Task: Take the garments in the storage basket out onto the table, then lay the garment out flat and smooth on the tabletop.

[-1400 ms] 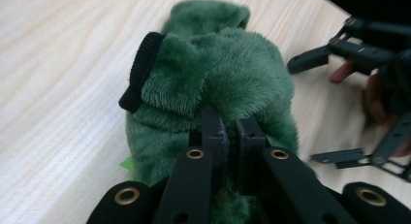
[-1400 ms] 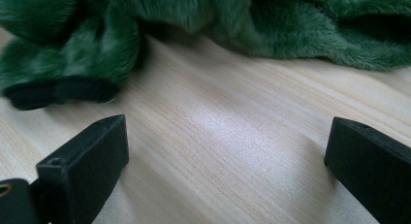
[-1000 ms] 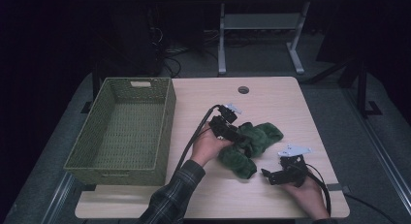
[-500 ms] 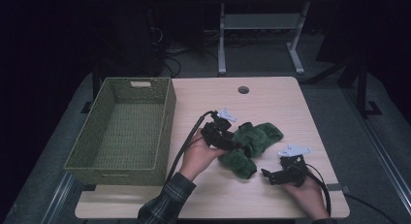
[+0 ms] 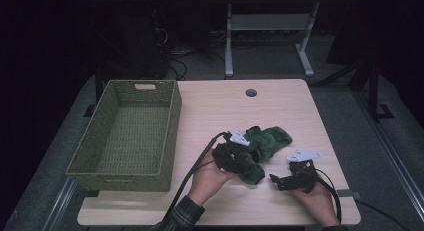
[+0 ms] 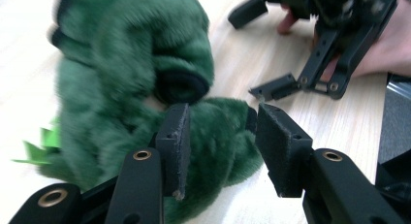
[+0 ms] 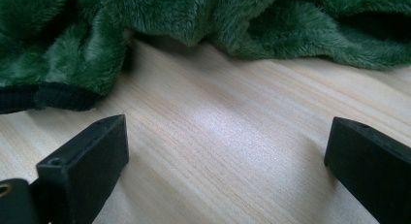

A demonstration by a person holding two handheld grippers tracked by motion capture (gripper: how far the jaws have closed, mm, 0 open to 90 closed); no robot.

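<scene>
Dark room all around, and the pale wooden tabletop (image 5: pixel 280 111) is the one lit patch, with a metal stand back in the gloom behind it. On the table's left side sits my big green woven rectangular basket (image 5: pixel 127 136), nothing in it that I can make out.

The thing I'm working on is the fuzzy dark green plush garment (image 5: pixel 262 143) with black ribbed cuffs, lying bunched up near the middle of the table, right of the basket and well apart from it. My left gripper (image 6: pixel 220 151) is down on the near end of that bundle. Its jaws have just been closing and a fold of the green fleece sits between the pads, but there's still a gap on the right-hand pad (so not a real clamp yet, as far as I can see).

My right gripper (image 5: pixel 280 180) rests on the wood just beside the garment's right edge, jaws spread wide with only bare tabletop between them. From its own camera the fleece and one black cuff (image 7: pixel 43 99) lie just ahead of the tips, not touching.
</scene>
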